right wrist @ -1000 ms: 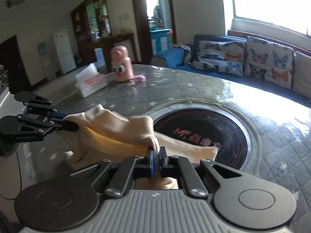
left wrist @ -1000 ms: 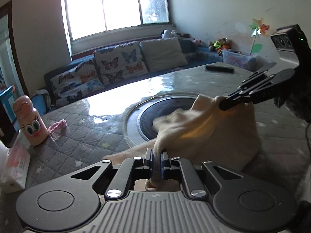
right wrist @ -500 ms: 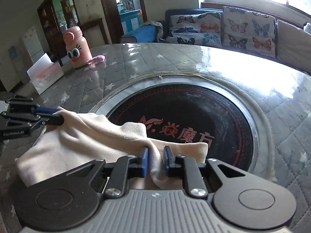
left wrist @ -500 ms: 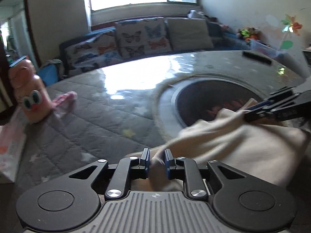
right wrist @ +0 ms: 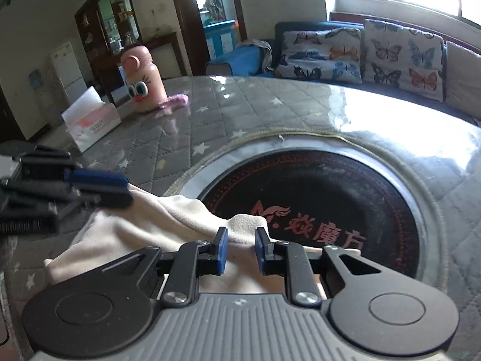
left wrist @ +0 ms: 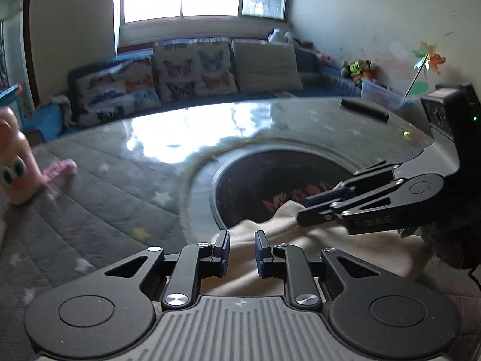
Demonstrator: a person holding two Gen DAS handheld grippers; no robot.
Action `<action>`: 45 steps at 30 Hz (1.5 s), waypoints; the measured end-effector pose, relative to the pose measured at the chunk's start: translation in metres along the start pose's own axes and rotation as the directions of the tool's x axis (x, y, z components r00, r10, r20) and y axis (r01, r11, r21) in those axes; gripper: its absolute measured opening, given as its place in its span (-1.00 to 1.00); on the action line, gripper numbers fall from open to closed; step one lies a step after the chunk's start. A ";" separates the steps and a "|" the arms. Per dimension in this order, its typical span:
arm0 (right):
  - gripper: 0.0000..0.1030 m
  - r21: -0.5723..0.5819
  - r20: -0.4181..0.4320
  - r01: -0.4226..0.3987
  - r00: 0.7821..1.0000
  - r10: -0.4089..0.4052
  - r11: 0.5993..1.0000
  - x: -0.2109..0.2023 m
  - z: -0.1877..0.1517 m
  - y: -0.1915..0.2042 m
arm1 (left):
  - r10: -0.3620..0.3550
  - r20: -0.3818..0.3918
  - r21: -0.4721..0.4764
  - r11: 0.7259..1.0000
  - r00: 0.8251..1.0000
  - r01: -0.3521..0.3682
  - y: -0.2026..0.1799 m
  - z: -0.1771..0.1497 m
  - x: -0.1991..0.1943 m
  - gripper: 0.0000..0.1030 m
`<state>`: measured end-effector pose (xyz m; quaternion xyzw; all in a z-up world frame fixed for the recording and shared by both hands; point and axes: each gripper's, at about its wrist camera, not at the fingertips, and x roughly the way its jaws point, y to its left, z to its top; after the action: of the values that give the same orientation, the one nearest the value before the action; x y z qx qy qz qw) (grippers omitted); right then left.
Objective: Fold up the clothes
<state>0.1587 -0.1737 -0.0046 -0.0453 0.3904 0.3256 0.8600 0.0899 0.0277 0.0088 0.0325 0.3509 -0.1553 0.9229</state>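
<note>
A cream garment [left wrist: 354, 249] lies bunched on the quilted table, its far edge over the rim of the black round hotplate [left wrist: 270, 177]. My left gripper [left wrist: 242, 249] hovers low over its near left part, jaws a little apart, the pads clear of the fabric under the gap. My right gripper [right wrist: 240, 249] stands the same way over the garment [right wrist: 144, 219], slightly open, with a raised fold just beyond its tips. Each gripper shows in the other's view: the right gripper [left wrist: 303, 210] at right, the left gripper [right wrist: 126, 189] at left, both touching or just above the cloth.
A pink cartoon bottle [right wrist: 144, 81] with a pink scrap [right wrist: 177, 100] beside it and a tissue box [right wrist: 90, 120] stand at the table's far left. A dark remote [left wrist: 365, 109] lies near the far right edge. A sofa with butterfly cushions [left wrist: 192, 69] runs behind the table.
Both grippers were shut on the lifted garment; they came down and forward, their jaws parted, and the cloth now rests on the table.
</note>
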 end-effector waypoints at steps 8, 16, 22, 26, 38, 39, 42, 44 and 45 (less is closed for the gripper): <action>-0.64 -0.036 0.009 0.037 0.999 -0.036 0.999 0.011 0.000 0.006 | 0.035 -0.035 -0.049 0.998 0.999 -0.037 0.009 -0.007 0.019 -0.62; -0.62 -0.101 0.031 0.010 0.999 -0.007 0.995 -0.008 -0.007 0.023 | 0.043 -0.033 -0.039 0.998 0.999 -0.045 0.008 -0.008 0.020 -0.62; -0.31 -0.199 0.016 -0.014 1.000 0.017 0.980 0.001 -0.010 0.051 | 0.045 -0.033 -0.039 0.998 0.998 -0.046 0.007 -0.007 0.021 -0.62; -0.31 -0.226 0.001 -0.034 0.999 0.035 0.974 0.007 -0.011 0.063 | 0.038 -0.034 -0.043 0.998 0.999 -0.039 0.008 -0.006 0.022 -0.62; -0.32 -0.385 -0.028 -0.184 0.982 0.187 0.905 -0.009 -0.034 0.125 | -0.010 -0.049 -0.049 0.999 0.999 0.007 0.017 -0.004 0.022 -0.62; -0.32 -0.404 -0.025 -0.188 0.981 0.195 0.895 -0.009 -0.036 0.132 | -0.015 -0.049 -0.051 0.999 0.999 0.012 0.018 -0.004 0.022 -0.62; -0.32 -0.417 -0.036 -0.226 0.972 0.233 0.880 -0.009 -0.038 0.144 | -0.027 -0.049 -0.062 0.998 0.998 0.024 0.021 -0.003 0.023 -0.62; -0.32 -0.426 -0.044 -0.239 0.969 0.245 0.872 -0.010 -0.040 0.149 | -0.028 -0.046 -0.071 0.997 0.999 0.025 0.022 -0.003 0.023 -0.62; -0.32 -0.432 -0.047 -0.245 0.967 0.249 0.868 -0.011 -0.041 0.151 | -0.028 -0.045 -0.075 0.997 0.999 0.024 0.022 -0.004 0.022 -0.62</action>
<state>0.0371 -0.0742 0.0011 -0.1837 0.3062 0.5116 0.7815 0.1101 0.0433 -0.0095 -0.0031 0.3779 -0.1533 0.9131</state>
